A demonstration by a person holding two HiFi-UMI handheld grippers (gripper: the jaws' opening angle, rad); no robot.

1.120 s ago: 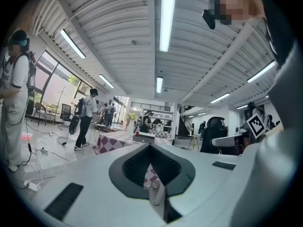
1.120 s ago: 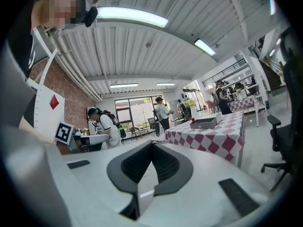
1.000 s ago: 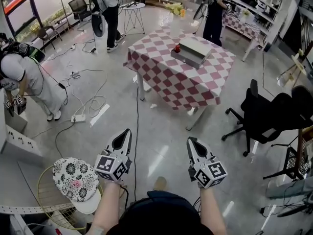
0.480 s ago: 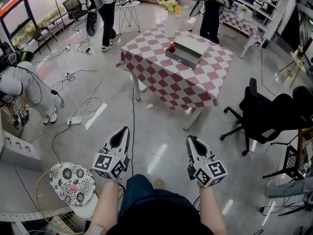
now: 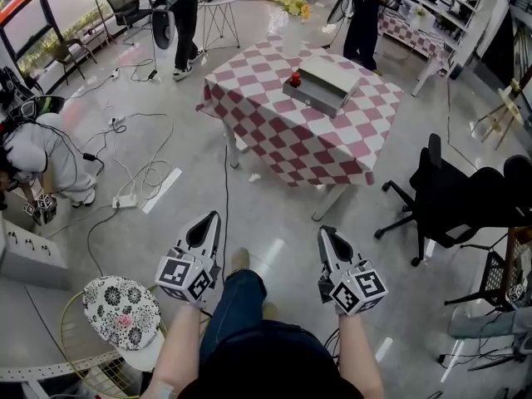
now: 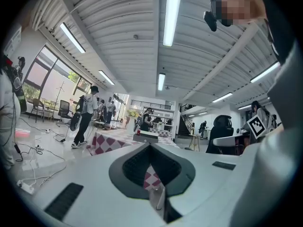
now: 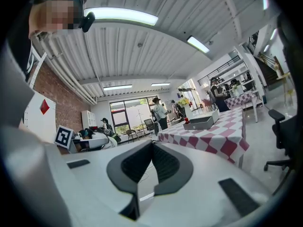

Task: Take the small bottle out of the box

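Observation:
A grey flat box (image 5: 322, 84) lies on a table with a red-and-white checked cloth (image 5: 283, 131), a few steps ahead of me. A small red bottle (image 5: 294, 79) stands at the box's left edge. My left gripper (image 5: 212, 217) and right gripper (image 5: 324, 233) are held side by side over the floor, far short of the table, both shut and empty. The left gripper view has the box (image 6: 149, 137) small beyond my left gripper (image 6: 150, 144). In the right gripper view the box (image 7: 201, 122) and bottle (image 7: 186, 120) sit on the table above my right gripper (image 7: 152, 142).
A black office chair (image 5: 465, 198) stands right of the table. Cables and a power strip (image 5: 126, 199) trail over the floor at left, near a crouching person (image 5: 33, 152). Other people (image 5: 179, 7) stand behind the table. A flower-patterned stool (image 5: 125, 310) is by my left arm.
I have stepped forward: my leg now swings out between the grippers, and the floor and the stool have slid back beneath me. Both grippers keep their pose.

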